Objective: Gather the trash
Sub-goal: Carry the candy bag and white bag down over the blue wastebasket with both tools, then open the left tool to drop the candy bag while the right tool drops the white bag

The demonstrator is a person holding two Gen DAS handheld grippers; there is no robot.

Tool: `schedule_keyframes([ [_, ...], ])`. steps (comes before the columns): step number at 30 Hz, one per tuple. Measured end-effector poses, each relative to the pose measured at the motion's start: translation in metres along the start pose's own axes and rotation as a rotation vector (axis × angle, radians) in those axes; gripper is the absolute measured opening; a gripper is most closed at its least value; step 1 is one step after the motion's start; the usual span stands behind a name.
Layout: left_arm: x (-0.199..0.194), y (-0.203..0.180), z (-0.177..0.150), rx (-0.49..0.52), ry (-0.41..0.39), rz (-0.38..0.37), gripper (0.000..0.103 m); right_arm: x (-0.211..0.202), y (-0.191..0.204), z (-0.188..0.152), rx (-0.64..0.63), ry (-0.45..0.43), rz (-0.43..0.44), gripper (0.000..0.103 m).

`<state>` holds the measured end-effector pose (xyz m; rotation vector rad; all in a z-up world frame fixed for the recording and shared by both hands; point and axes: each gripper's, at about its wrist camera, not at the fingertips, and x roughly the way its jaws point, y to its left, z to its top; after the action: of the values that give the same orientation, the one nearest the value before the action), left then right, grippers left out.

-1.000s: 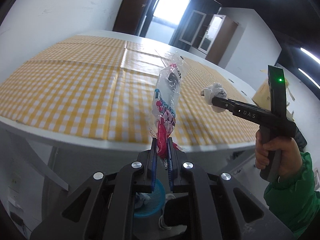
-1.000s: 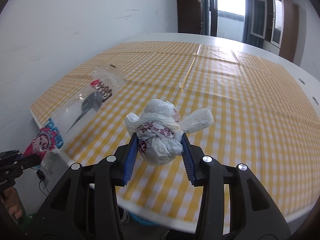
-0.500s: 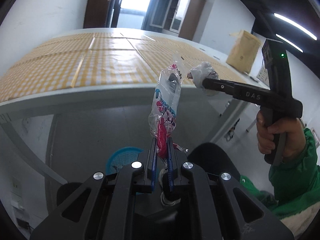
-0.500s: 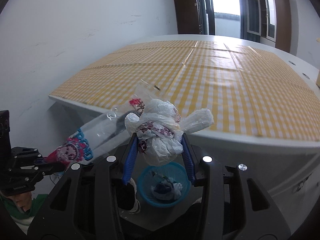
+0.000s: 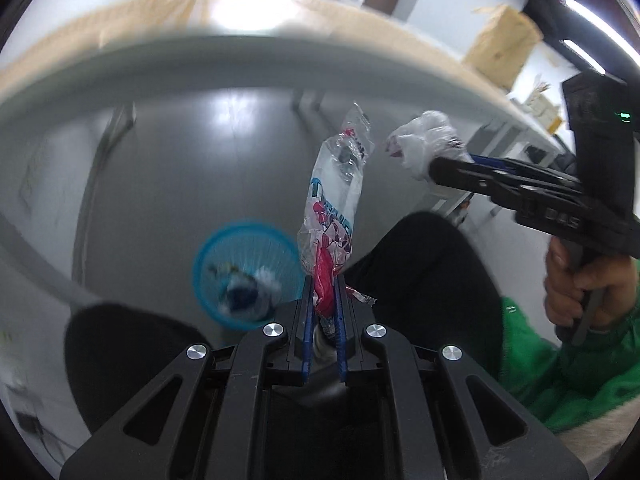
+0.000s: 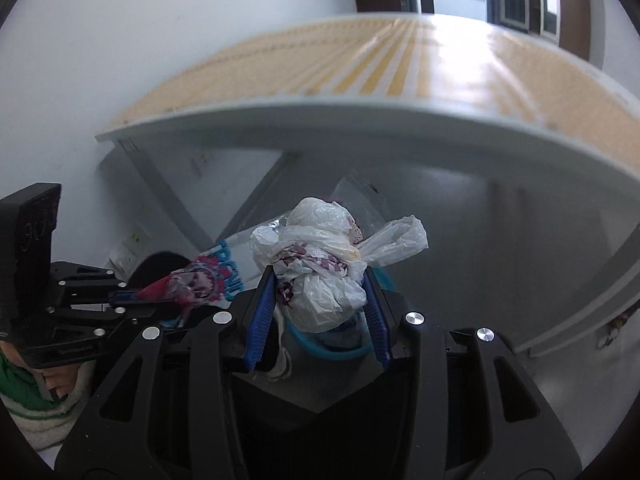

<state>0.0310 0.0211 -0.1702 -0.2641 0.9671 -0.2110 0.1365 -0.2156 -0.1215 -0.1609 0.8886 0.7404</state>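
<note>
My left gripper (image 5: 323, 286) is shut on the red end of a clear plastic wrapper (image 5: 336, 200) with red and blue print, which stands up from the jaws. My right gripper (image 6: 320, 280) is shut on a knotted white plastic bag (image 6: 324, 268). In the left wrist view the right gripper (image 5: 436, 168) holds the bag (image 5: 424, 144) to the right of the wrapper. A blue trash basket (image 5: 246, 272) with trash inside sits on the floor, below and left of the wrapper. In the right wrist view the basket's rim (image 6: 340, 354) shows under the bag.
The white table edge (image 5: 280, 60) with its yellow checked cloth (image 6: 400, 60) arcs above both grippers. Table legs (image 6: 160, 192) slant down at the left. The person's dark leg (image 5: 420, 280) and green sleeve (image 5: 560, 380) are at the right. A cardboard box (image 5: 504, 44) stands far back.
Both grippers have dropped below the table edge and tilted down toward the floor. The blue basket now lies nearer, under the held trash. Both grips are unchanged.
</note>
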Motion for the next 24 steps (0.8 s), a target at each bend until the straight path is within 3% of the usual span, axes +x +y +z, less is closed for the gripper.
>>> schedule_keyframes([
  [9,0.086,0.062,-0.007,-0.148,0.192,0.059,0.008,0.111,-0.018,-0.026,0.087,0.167,0.055,0.040],
  [14,0.124,0.087,0.000,-0.228,0.273,0.075,0.008,0.169,-0.036,-0.035,0.129,0.257,0.037,0.040],
  [19,0.156,0.091,0.007,-0.263,0.331,0.097,0.008,0.214,-0.042,-0.035,0.172,0.331,0.034,0.042],
  [24,0.189,0.098,0.016,-0.256,0.411,0.183,0.008,0.256,-0.049,-0.033,0.204,0.384,0.008,0.043],
])
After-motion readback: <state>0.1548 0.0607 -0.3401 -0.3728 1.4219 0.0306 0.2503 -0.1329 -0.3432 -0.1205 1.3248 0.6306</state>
